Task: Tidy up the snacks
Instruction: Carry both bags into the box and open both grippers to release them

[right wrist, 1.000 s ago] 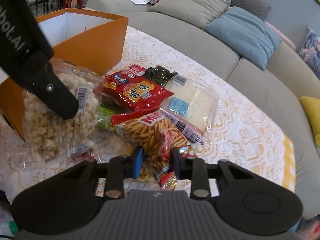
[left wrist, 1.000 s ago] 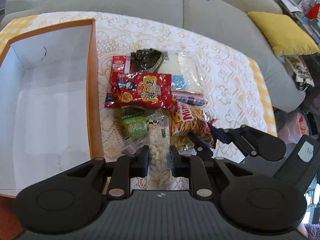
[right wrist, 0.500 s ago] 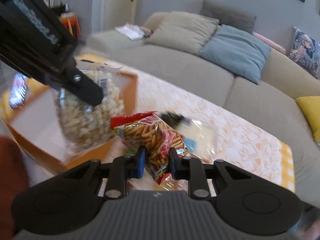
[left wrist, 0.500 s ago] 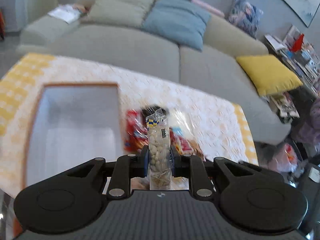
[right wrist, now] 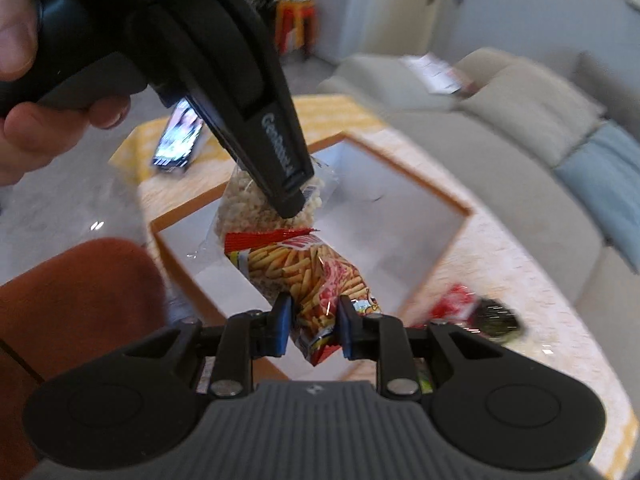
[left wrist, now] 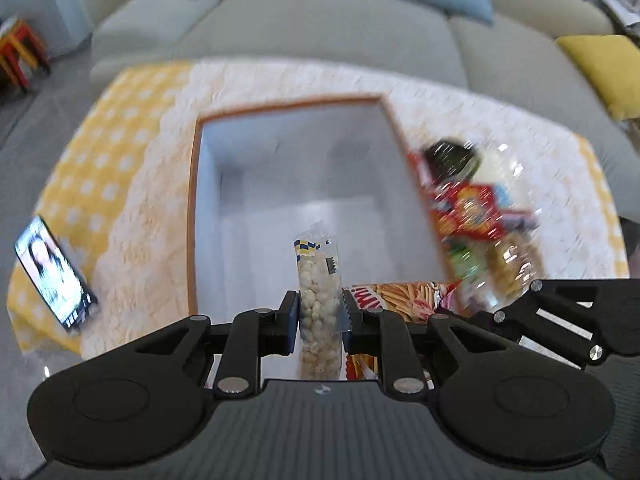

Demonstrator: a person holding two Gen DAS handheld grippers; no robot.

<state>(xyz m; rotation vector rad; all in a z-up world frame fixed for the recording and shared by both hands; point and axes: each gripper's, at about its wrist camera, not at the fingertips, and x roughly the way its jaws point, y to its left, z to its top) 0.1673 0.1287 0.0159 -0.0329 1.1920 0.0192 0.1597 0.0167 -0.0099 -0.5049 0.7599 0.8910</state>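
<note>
My left gripper point(left wrist: 320, 316) pinches a clear bag of pale nuts point(left wrist: 319, 300) between its fingers point(left wrist: 290, 316), above the white-lined orange box point(left wrist: 192, 208). Just right, the right gripper point(left wrist: 516, 314) carries a red bag of stick snacks point(left wrist: 404, 298). A phone point(left wrist: 54, 272) lies on the worktop point(left wrist: 140, 208).

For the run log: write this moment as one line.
left tool: shut on clear puffed-snack bag | right tool: shut on stick-snack bag | both over open box | box: nothing inside
</note>
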